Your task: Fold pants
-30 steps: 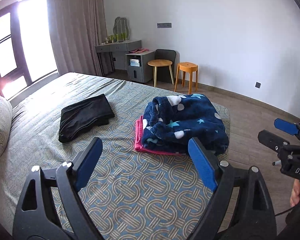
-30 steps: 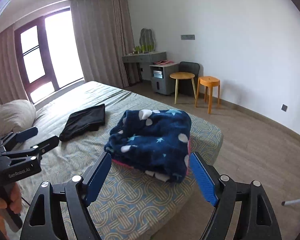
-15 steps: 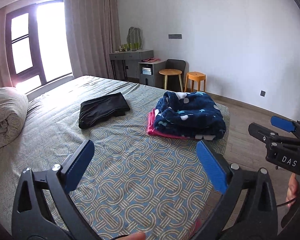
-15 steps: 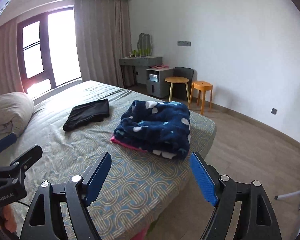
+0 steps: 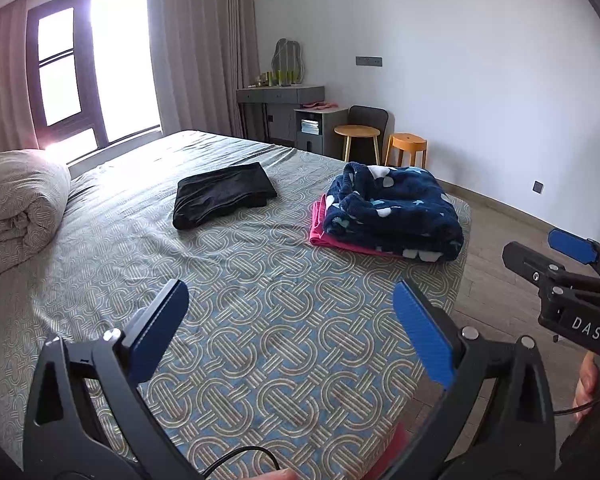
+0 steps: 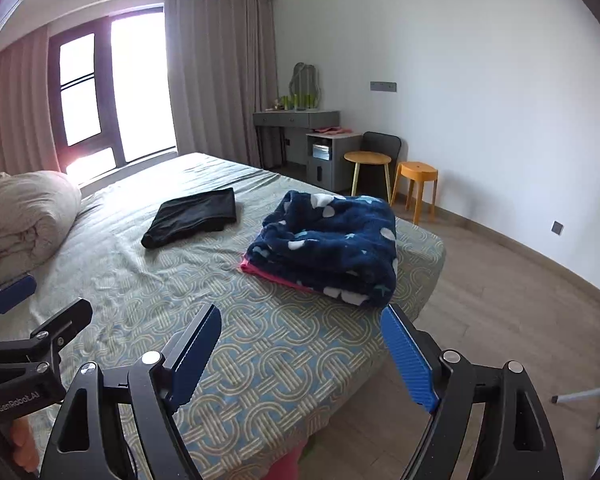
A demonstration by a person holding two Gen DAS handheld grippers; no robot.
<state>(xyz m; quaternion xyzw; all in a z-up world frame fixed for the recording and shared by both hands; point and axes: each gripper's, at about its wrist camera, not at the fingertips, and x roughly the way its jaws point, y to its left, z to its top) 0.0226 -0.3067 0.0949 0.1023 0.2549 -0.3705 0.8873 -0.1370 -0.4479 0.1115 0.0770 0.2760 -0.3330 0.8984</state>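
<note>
Fingers: the left gripper [image 5: 290,320] has its two blue-padded fingers [image 5: 418,338] spread wide and released, nothing between them but the bedspread below; the jaws have just been opening further. The right gripper [image 6: 300,350] also stands released, its fingers [image 6: 406,356] apart and bare, nothing grasped.

Pose: both grippers tilt downward over the near end of the bed, side by side and apart. In the left wrist view the right gripper [image 5: 564,276] shows at the right edge, over the floor past the bed's corner, with part of the hand [image 5: 586,384] that carries it below. In the right wrist view the left gripper [image 6: 24,320] shows at the left edge, over the bedspread.

Bed [image 5: 260,320]: large, covered in a grey-blue spread with an interlocking ring pattern.

Rolled duvet [image 5: 16,208]: beige, at the left of the bed, near the window.

Blue fleece [image 5: 392,212]: dark blue with white and pale-blue shapes, loosely folded, lying on a pink cloth [image 5: 320,232] near the far right corner of the bed.

Pants [image 5: 224,194]: black, folded into a flat rectangle, lying on the spread towards the far side, left of the blue fleece and apart from it, well away from both grippers.

Beyond the bed: grey desk [image 5: 280,96], round wooden table [image 5: 357,131], orange stool [image 5: 409,141].
</note>
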